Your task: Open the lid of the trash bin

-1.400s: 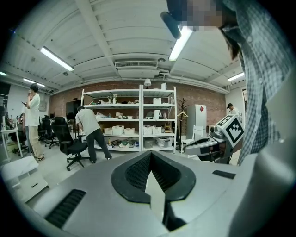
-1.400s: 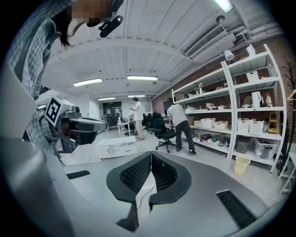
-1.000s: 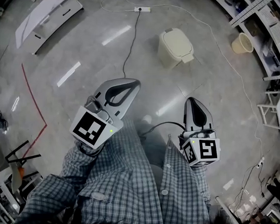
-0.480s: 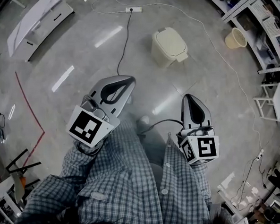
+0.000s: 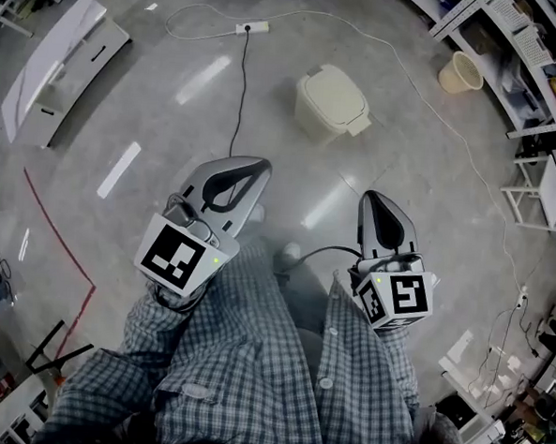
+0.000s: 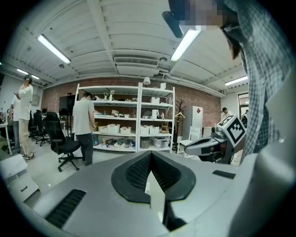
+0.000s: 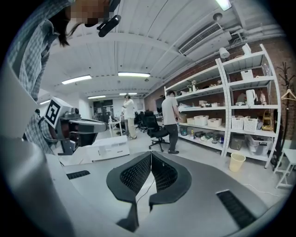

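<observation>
Fingers clenched, empty: left gripper, right gripper | trash bin far, between both, well apart | lid down

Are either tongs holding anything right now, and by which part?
Nothing is held. Left tongs and right tongs are both shut and empty; the trash bin stands well ahead, lid down.

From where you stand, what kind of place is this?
Probably a workshop or lab: white shelving racks loaded with bins against a brick wall, a rolling office chair, and a power strip lying on the bare floor.
</observation>
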A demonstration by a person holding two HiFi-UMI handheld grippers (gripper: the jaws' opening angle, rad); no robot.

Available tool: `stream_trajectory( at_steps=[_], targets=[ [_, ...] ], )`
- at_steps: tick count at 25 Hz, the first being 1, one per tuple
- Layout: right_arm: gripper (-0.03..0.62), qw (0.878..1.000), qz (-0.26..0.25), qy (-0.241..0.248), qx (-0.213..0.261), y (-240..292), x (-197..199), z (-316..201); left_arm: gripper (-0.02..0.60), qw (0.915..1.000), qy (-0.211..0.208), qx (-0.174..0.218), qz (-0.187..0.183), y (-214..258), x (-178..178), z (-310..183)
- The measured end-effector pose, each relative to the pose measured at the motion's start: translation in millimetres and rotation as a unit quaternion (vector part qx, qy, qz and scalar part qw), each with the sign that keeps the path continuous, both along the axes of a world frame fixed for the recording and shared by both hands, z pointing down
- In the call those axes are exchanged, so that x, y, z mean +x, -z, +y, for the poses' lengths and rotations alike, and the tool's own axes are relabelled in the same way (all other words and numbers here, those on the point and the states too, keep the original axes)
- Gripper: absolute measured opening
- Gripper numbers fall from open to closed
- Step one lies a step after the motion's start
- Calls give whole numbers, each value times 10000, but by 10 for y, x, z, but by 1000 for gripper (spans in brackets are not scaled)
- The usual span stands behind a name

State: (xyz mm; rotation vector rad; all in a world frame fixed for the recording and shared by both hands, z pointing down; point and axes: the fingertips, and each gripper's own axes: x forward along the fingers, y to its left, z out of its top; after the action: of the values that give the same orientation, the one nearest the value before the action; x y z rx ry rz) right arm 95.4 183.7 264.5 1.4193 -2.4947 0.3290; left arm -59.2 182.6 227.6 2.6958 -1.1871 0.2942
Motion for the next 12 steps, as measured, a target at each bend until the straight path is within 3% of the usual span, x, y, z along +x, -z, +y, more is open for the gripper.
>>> stream_trajectory(
  at_steps=[12],
  targets=[
    [18, 9993, 37, -360, 0, 21, -435, -528, 5, 9994, -333, -2, 56, 11, -466, -667]
  ],
)
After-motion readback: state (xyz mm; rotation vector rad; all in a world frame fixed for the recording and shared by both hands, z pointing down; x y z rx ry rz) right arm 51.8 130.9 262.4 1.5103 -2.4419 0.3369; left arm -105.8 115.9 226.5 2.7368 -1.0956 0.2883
